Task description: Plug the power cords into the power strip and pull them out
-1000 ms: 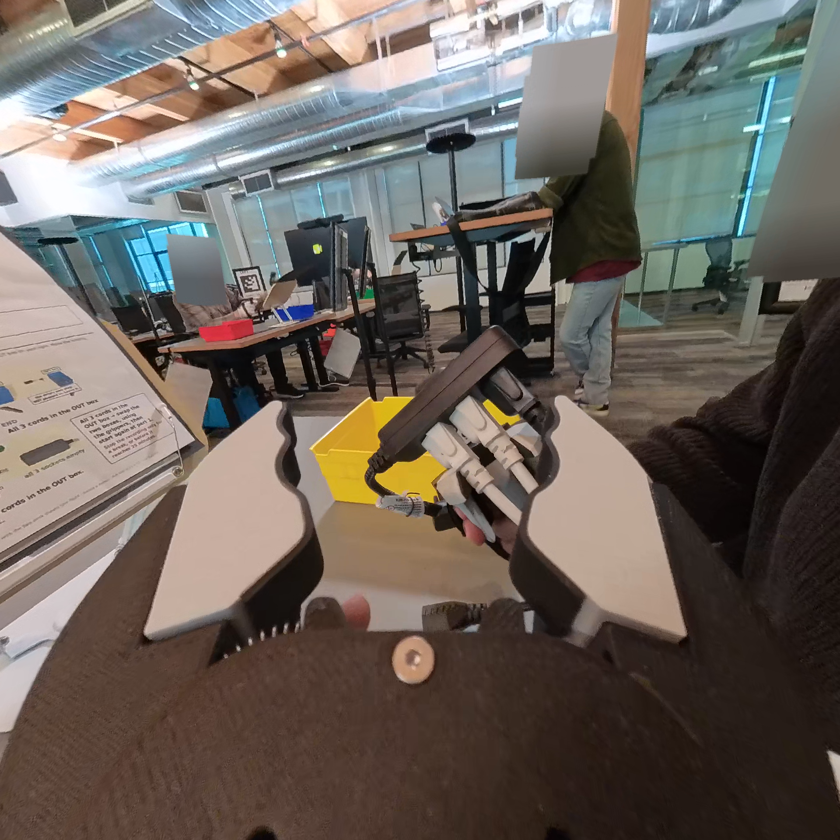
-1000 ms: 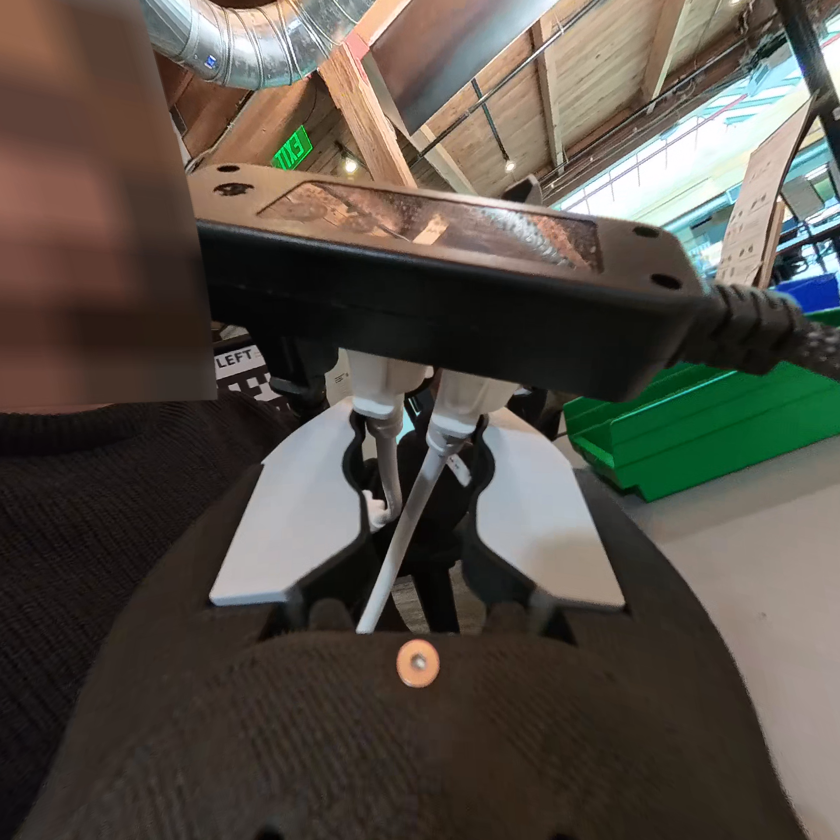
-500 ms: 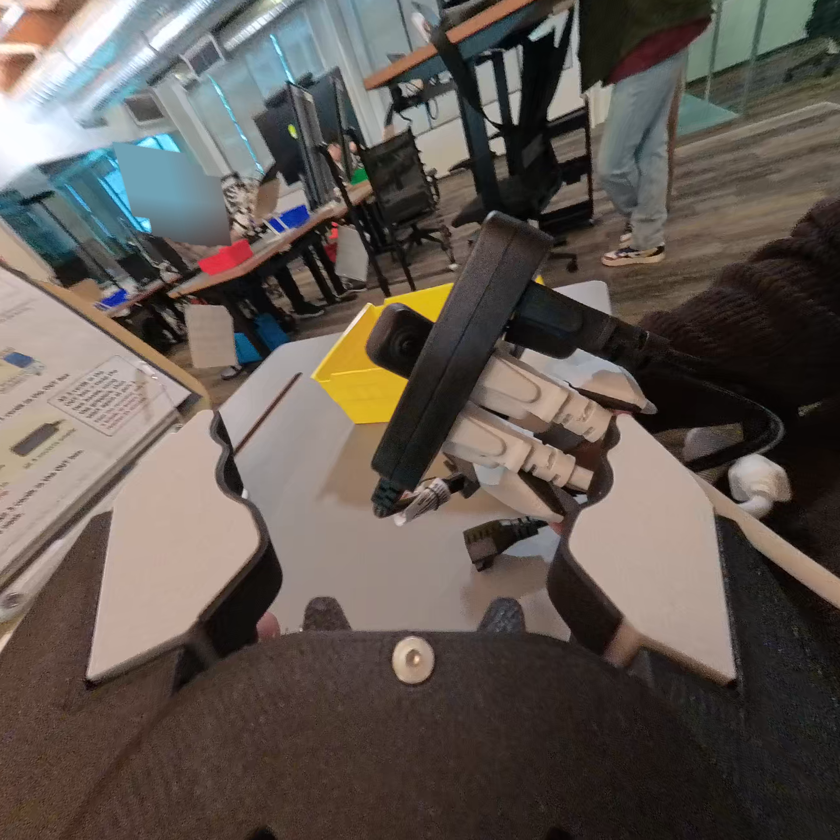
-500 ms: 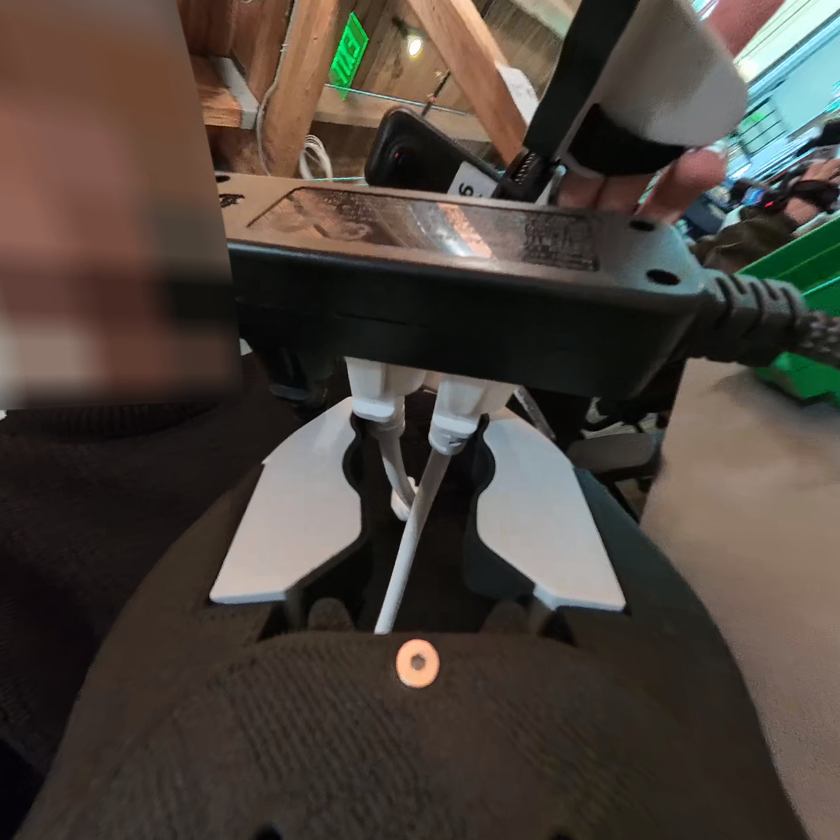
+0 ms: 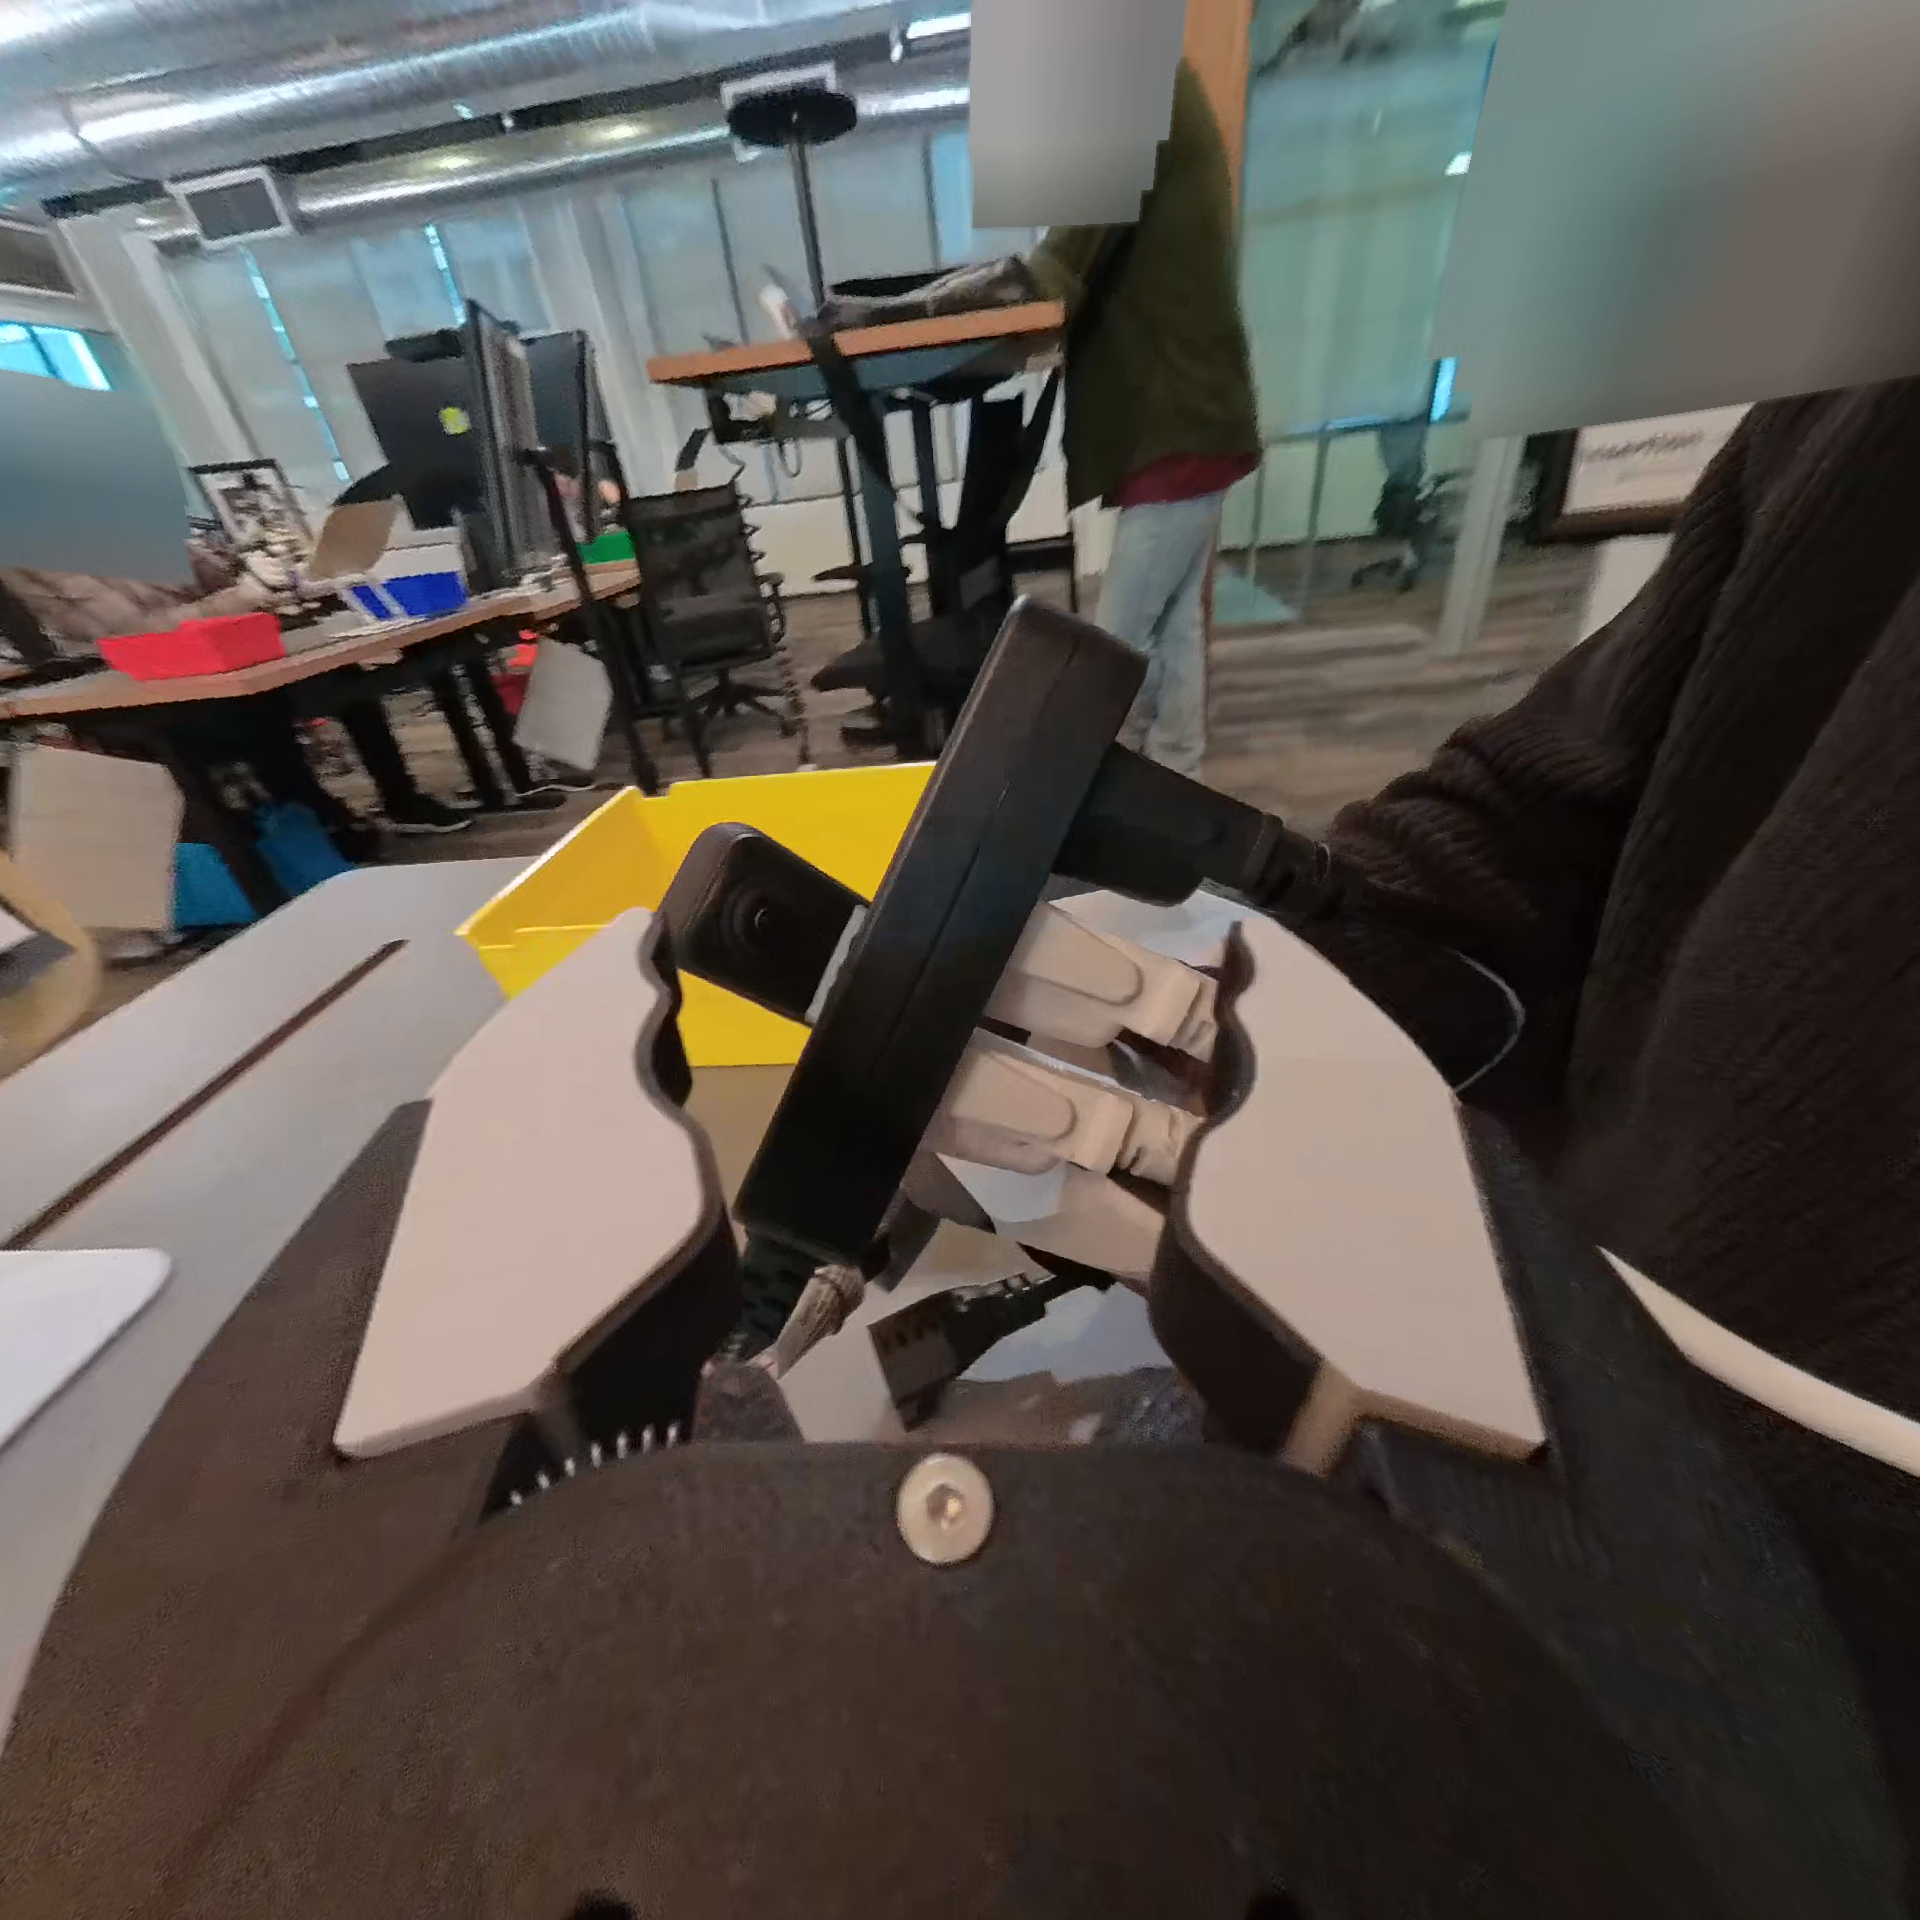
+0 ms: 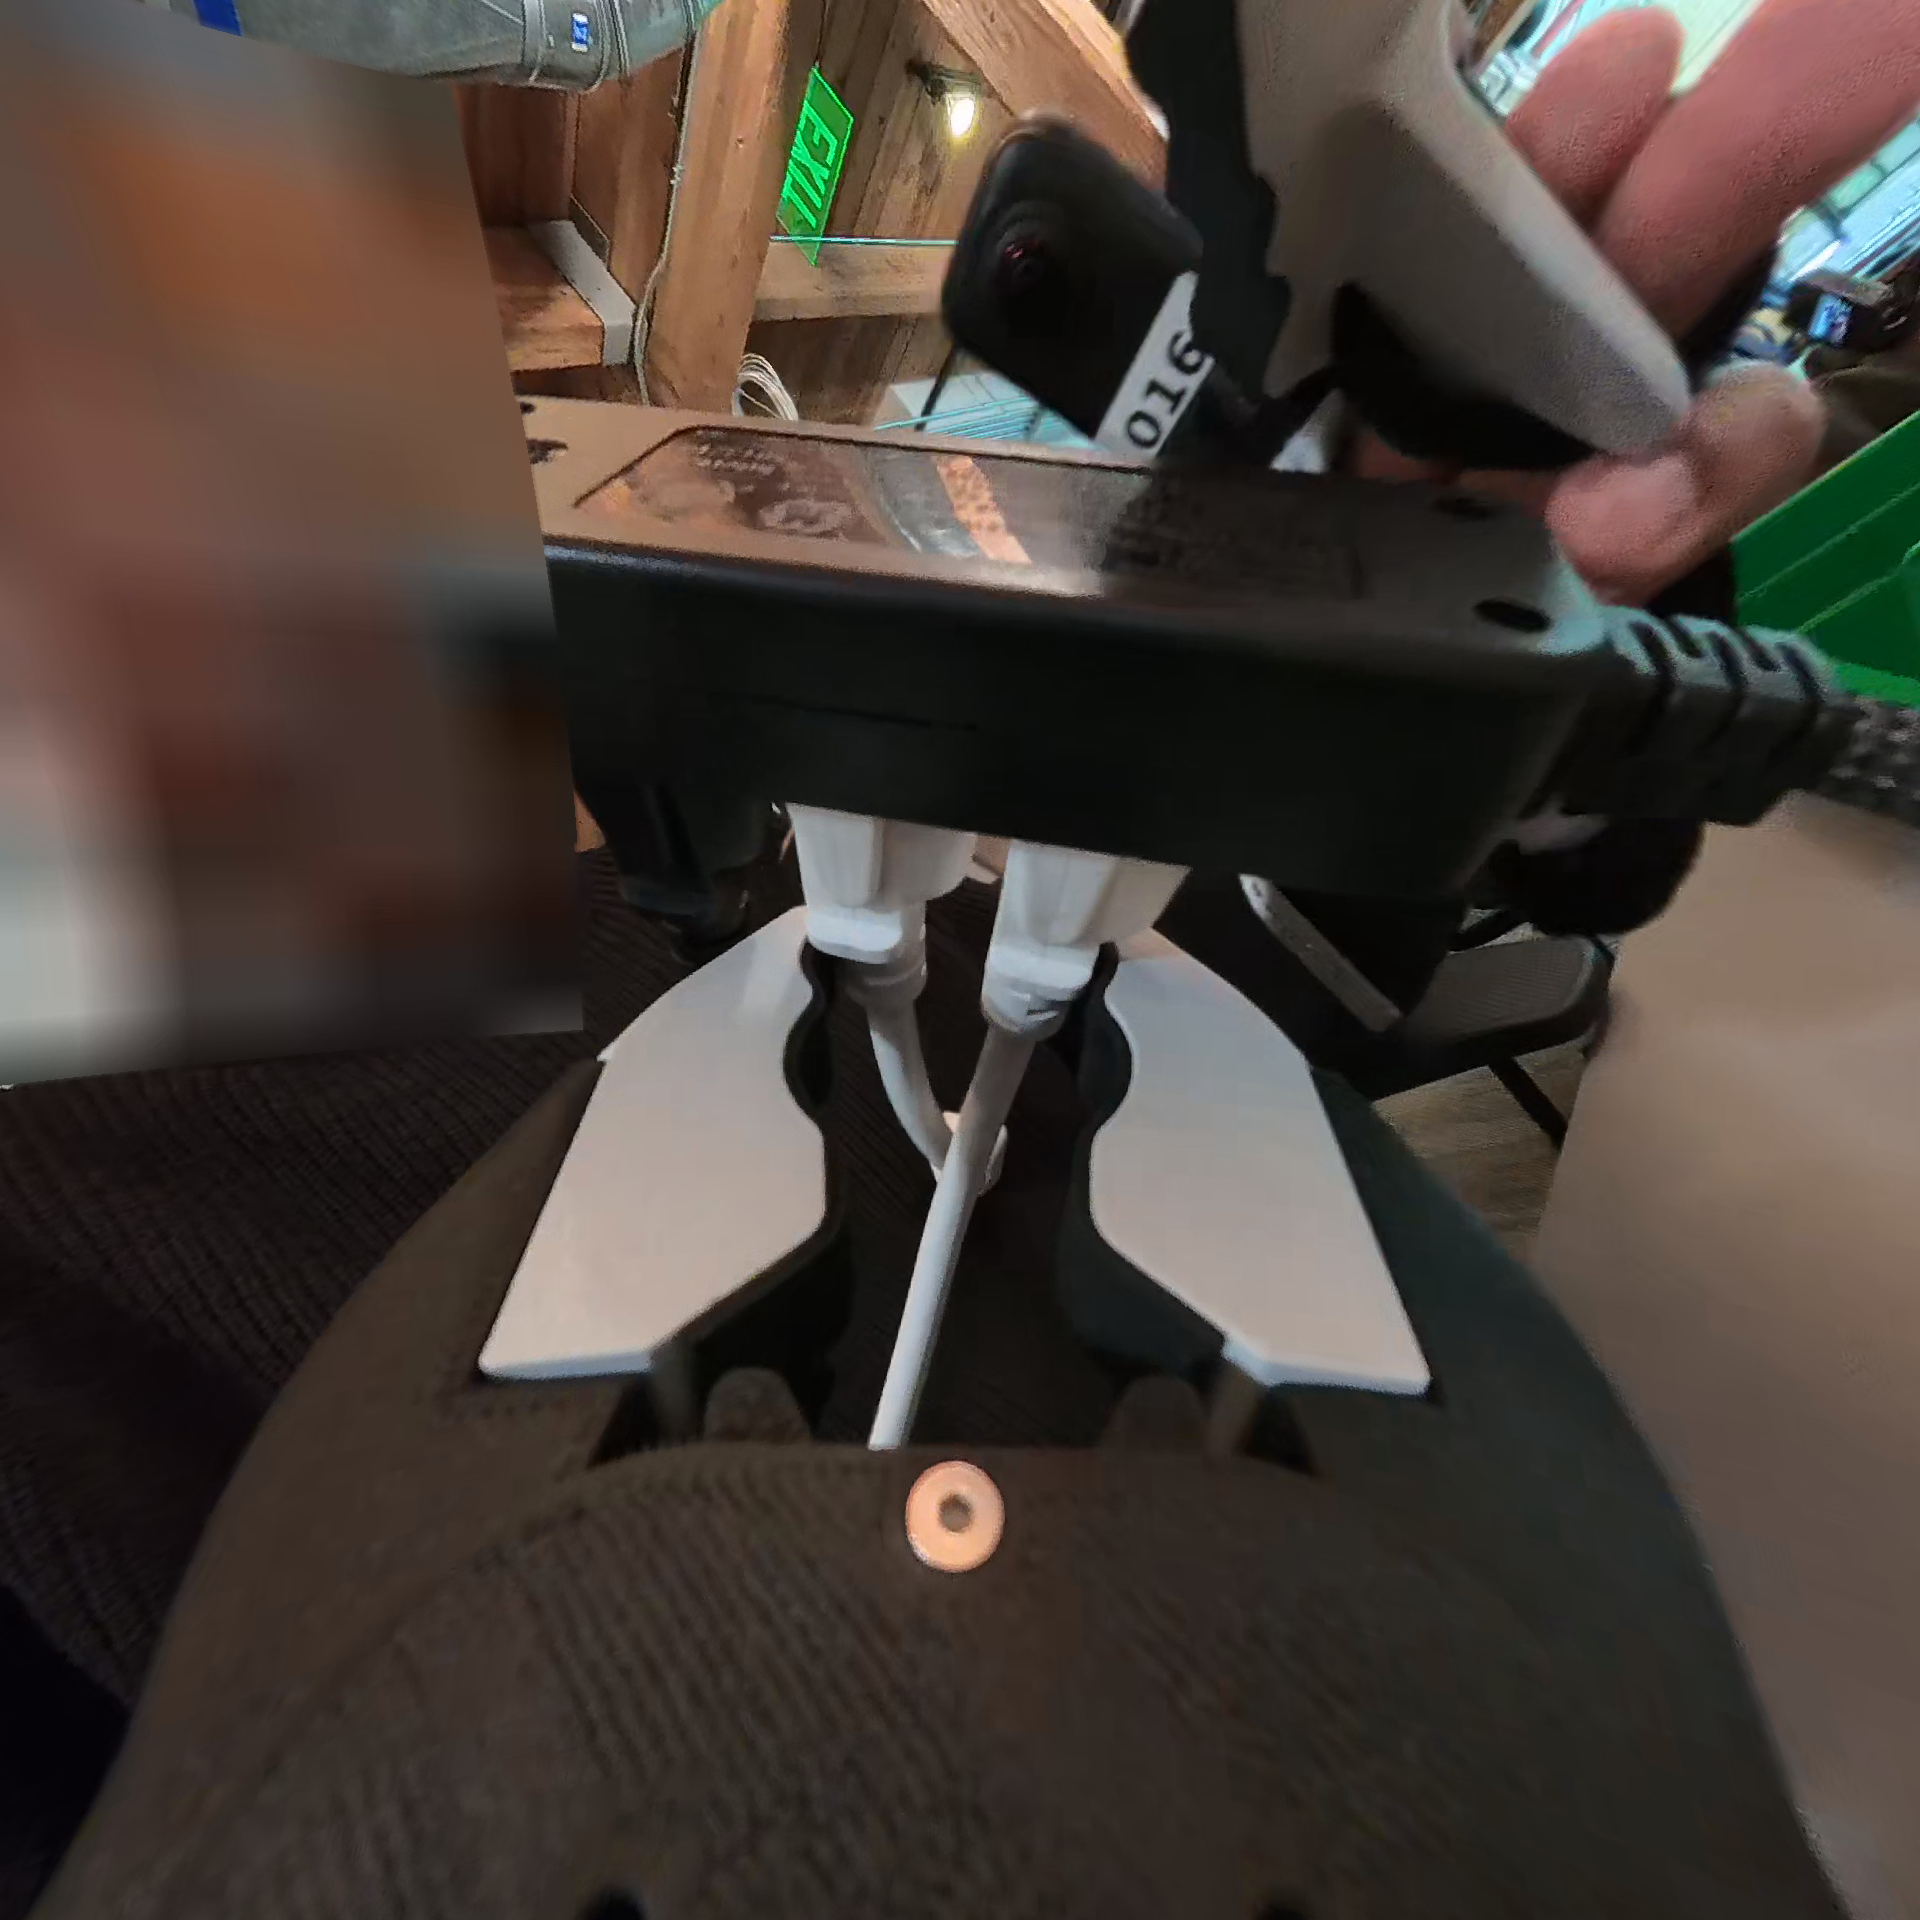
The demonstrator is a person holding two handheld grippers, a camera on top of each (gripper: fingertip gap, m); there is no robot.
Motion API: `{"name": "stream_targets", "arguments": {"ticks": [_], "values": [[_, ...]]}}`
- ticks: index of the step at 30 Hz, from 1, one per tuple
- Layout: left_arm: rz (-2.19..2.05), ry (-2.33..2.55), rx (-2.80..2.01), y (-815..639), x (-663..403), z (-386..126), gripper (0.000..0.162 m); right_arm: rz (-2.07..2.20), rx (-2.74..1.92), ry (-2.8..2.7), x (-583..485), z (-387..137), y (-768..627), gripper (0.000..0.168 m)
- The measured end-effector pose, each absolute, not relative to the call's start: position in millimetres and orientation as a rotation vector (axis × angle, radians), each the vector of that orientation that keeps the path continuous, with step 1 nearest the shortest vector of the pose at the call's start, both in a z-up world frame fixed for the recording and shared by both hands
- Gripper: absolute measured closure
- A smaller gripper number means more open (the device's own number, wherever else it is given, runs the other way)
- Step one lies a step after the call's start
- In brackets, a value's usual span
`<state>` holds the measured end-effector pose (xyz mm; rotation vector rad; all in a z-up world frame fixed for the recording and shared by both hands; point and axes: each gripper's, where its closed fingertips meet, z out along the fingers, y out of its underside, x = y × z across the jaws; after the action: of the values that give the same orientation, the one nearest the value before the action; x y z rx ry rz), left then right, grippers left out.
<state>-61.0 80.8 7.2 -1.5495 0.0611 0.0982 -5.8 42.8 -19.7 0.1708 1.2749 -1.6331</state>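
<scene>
A black power strip [image 5: 935,987] hangs in the air, tilted on edge, with two white plugs [image 5: 1060,977] and a black plug [image 5: 1164,831] in its sockets. My left gripper [image 5: 951,956] is open, its jaws straddling the strip and the white plugs with little room to spare. In the right wrist view the strip [image 6: 1039,707] lies across the top. My right gripper [image 6: 956,977] is shut on the two white plugs [image 6: 883,873] under it, and their white cords [image 6: 935,1247] run back between the fingers. The left gripper's grey finger [image 6: 1455,208] hovers over the strip's back.
A yellow bin [image 5: 623,883] stands on the grey table [image 5: 260,1018] behind the strip. A loose black plug [image 5: 956,1330] lies below the strip. A green bin [image 6: 1829,582] is at the right. A dark sleeve [image 5: 1662,831] fills the right side. A person [image 5: 1143,416] stands at a far desk.
My left gripper moved in over the strip; its jaws widened, then narrowed around it. The strip stayed fixed in my right gripper. The left gripper and hand came into the right wrist view.
</scene>
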Motion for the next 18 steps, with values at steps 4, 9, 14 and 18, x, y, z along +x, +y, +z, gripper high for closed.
{"name": "stream_targets", "arguments": {"ticks": [4, 9, 14, 18], "values": [[-0.093, 0.039, -1.461, 73, -59, 10, 0.083, -1.601, 0.176, 1.277, -4, -24, 41, 0.123], [-0.143, 0.024, -1.412, 69, -61, 8, 0.108, -1.583, 0.220, 1.296, -9, -30, 40, 0.123], [-0.054, -0.023, -1.458, 74, -72, -1, 0.113, -1.562, 0.243, 1.312, -10, -34, 39, 0.122], [0.002, 0.035, -1.535, 79, -64, -7, 0.123, -1.544, 0.257, 1.353, -10, -39, 38, 0.122]]}}
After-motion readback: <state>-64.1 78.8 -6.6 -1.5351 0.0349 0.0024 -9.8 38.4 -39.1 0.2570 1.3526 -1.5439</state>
